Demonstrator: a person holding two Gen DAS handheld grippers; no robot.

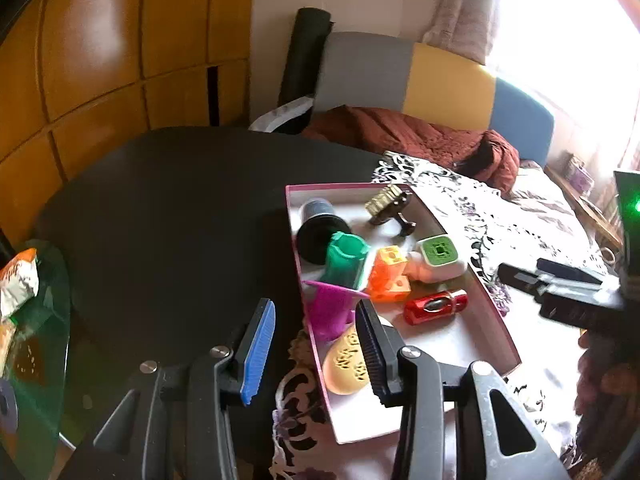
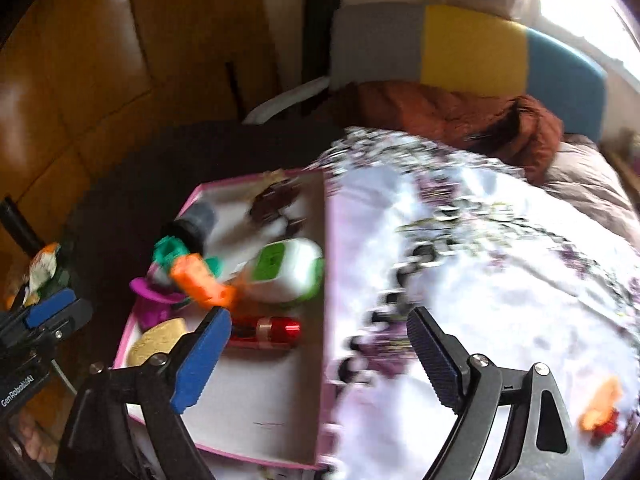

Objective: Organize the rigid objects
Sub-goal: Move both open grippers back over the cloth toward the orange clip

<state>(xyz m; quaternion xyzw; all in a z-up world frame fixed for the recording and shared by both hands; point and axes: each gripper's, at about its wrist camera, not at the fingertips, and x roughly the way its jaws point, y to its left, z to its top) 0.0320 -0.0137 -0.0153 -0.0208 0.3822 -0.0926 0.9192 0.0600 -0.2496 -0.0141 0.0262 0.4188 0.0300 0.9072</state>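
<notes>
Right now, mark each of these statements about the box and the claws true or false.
1. The red object lies inside the pink-rimmed box. True.
2. The right claw grips the red object. False: its jaws stand wide apart with nothing between them.
3. The box is empty. False: it holds several things, among them an orange block and a green cup.
4. The left claw's jaws straddle the near wall of the box. True.
5. An orange item lies on the patterned cloth outside the box. True.
</notes>
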